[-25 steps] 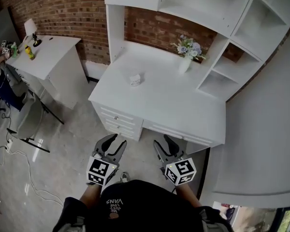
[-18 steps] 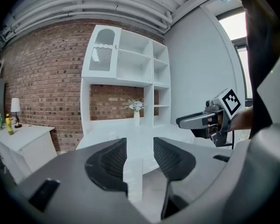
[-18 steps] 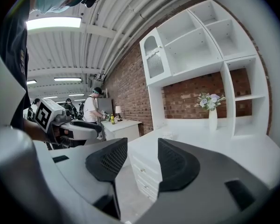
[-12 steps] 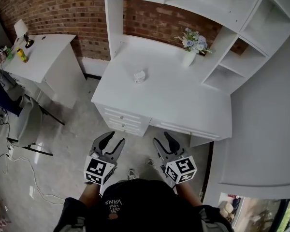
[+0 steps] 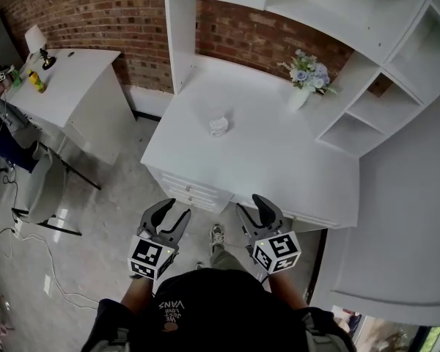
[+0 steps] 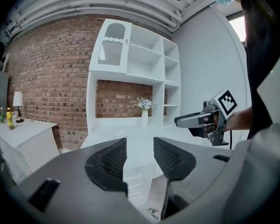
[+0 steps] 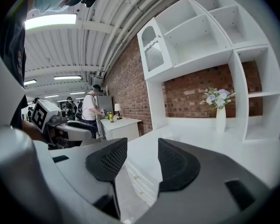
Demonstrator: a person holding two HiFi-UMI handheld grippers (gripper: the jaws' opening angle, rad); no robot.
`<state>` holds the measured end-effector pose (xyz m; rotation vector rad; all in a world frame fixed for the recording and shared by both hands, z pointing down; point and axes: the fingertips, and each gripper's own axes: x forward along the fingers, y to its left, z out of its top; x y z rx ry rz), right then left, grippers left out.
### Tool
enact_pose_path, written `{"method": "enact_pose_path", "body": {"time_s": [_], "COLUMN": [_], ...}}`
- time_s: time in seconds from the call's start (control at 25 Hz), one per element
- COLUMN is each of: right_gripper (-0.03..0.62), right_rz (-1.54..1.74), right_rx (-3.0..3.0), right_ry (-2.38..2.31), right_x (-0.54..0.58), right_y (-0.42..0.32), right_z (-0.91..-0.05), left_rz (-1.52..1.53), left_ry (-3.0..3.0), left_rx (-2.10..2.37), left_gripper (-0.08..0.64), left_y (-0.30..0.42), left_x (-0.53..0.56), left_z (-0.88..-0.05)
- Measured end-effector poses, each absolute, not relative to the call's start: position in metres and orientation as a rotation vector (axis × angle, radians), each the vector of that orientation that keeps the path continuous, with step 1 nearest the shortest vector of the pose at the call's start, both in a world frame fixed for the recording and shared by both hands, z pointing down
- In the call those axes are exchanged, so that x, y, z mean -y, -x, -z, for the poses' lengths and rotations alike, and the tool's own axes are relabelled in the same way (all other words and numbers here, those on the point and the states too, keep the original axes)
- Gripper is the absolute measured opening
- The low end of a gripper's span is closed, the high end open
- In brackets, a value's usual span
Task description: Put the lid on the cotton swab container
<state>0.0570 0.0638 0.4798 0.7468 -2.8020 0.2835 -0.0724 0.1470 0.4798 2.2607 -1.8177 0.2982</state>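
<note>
1. The left gripper is open: its jaws have just been opening a little, and only the desk shows through the gap.
2. The right gripper also stands open and holds nothing.
3. Both grippers hang side by side over the floor, just short of the front edge of the white desk, and point toward 12 o'clock in the head view.
4. The cotton swab container is a small white thing alone on the desk top, well apart from both grippers. The vase of flowers stands at its 2 o'clock.
5. From the left gripper the container lies at about 1 o'clock, and from the right at about 11 o'clock, so it sits nearly on the line between them.
6. Neither hand looks clearly nearer.
7. The container is too small here to tell its long axis, or to tell the lid from the box.
8. My guess is that the reach ahead is straight forward across the desk's front edge.
</note>
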Motion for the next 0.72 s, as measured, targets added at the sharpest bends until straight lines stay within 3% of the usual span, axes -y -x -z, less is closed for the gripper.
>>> {"method": "enact_pose_path", "body": {"time_s": [0.72], "right_gripper": [0.183], "right_rz": [-0.244], "right_rx": [2.81], "right_ry": [-0.526], "right_x": [0.101], "right_y": [-0.015], "right_z": [-0.488], "left_rz": [-0.334], "left_ry": [-2.235], "left_rx": [1.841], "left_gripper": [0.216], "left_y": [0.093], "left_x": [0.02], "left_z": [-0.472]}}
